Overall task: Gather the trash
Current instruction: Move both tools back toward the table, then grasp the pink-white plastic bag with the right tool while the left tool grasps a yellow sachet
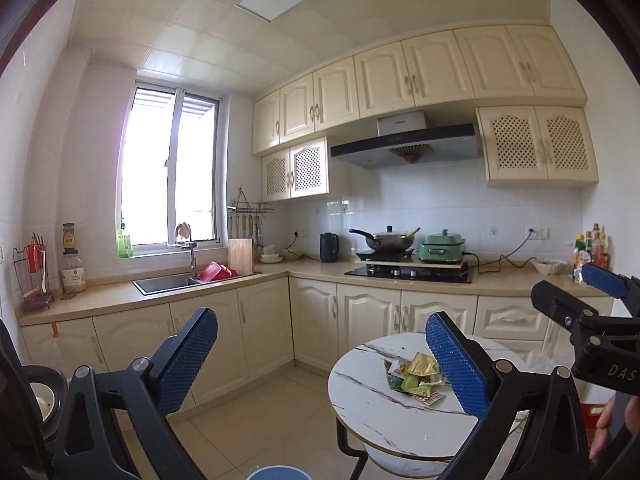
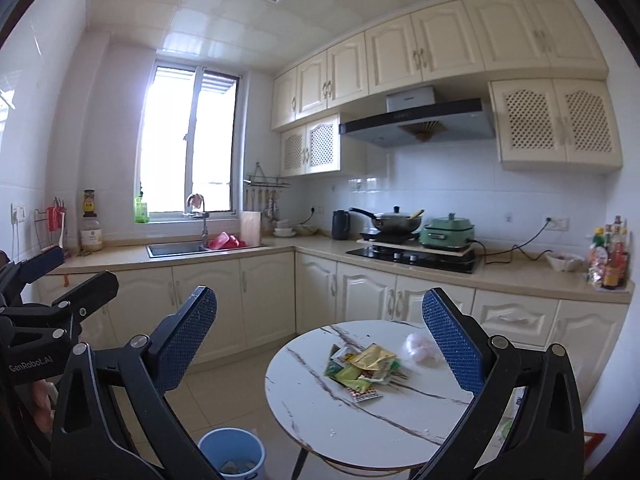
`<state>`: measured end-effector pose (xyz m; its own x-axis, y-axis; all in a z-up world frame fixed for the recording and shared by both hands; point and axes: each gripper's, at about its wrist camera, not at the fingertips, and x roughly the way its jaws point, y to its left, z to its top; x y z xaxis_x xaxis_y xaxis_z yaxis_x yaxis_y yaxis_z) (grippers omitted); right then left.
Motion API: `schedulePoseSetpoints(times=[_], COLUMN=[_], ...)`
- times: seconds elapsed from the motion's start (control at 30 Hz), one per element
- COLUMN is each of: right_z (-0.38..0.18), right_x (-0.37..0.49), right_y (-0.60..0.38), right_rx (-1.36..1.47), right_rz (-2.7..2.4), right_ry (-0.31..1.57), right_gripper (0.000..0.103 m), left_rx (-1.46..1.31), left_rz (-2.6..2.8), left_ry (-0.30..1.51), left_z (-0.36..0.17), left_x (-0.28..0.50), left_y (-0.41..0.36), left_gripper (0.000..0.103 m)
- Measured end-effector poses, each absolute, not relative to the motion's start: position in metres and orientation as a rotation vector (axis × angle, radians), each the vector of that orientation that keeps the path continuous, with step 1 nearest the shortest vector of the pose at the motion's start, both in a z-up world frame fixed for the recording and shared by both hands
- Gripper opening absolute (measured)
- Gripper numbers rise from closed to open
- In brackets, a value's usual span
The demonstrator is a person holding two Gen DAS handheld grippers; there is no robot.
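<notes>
A heap of crumpled snack wrappers (image 1: 414, 376) (image 2: 362, 368) lies on a small round marble-topped table (image 1: 372, 404) (image 2: 320, 416). Beside it, in the right wrist view, sits a pink crumpled bag (image 2: 420, 348). A blue bin (image 2: 232, 454) (image 1: 278, 474) stands on the floor left of the table, with some scraps inside. My left gripper (image 1: 320, 320) is open and level, well short of the table, with nothing held. My right gripper (image 2: 320, 296) is likewise open and holds nothing. Each gripper shows at the edge of the other's view.
An L-shaped counter runs behind the table, with a sink (image 2: 176, 249), a hob carrying a wok (image 2: 396, 222), a green cooker (image 2: 448, 234), a kettle (image 2: 341, 225) and sauce bottles (image 2: 610, 258). Tiled floor lies between the table and the cabinets. A hand (image 1: 608, 420) shows at the right.
</notes>
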<state>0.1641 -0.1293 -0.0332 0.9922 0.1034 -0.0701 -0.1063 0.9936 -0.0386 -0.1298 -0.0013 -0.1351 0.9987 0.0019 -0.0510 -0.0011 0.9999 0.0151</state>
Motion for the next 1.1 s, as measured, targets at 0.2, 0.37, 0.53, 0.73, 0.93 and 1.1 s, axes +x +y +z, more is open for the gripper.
schedulePoseSetpoints(times=[0.2, 0.37, 0.53, 0.73, 0.93, 1.1], right_z=[-0.036, -0.039, -0.045, -0.067, -0.106, -0.141], right_x=[0.164, 0.168, 0.184, 0.227, 0.29, 0.354], right_y=[-0.141, -0.149, -0.169, -0.213, -0.265, -0.301], right_rx=[-0.025, -0.021, -0.022, 0.004, 0.026, 0.018], right_rz=[0.083, 0.07, 0.027, -0.042, -0.109, -0.143], right_ry=[0.071, 0.08, 0.102, 0.191, 0.331, 0.458], right_gripper=[0.103, 0.103, 0.103, 0.103, 0.103, 0.103], left_rx=[0.02, 0.024, 0.021, 0.013, 0.026, 0.095], left_rz=[-0.001, -0.004, -0.011, -0.077, -0.154, -0.232], left_ry=[0.066, 0.084, 0.145, 0.275, 0.416, 0.497], left_z=[-0.126, -0.122, -0.106, -0.115, -0.118, -0.116], left_x=[-0.103, -0.088, -0.034, 0.042, 0.146, 0.235], left_y=[-0.003, 0.0, -0.003, -0.023, -0.057, -0.097], left_gripper=[0.102, 0.102, 0.102, 0.102, 0.102, 0.102])
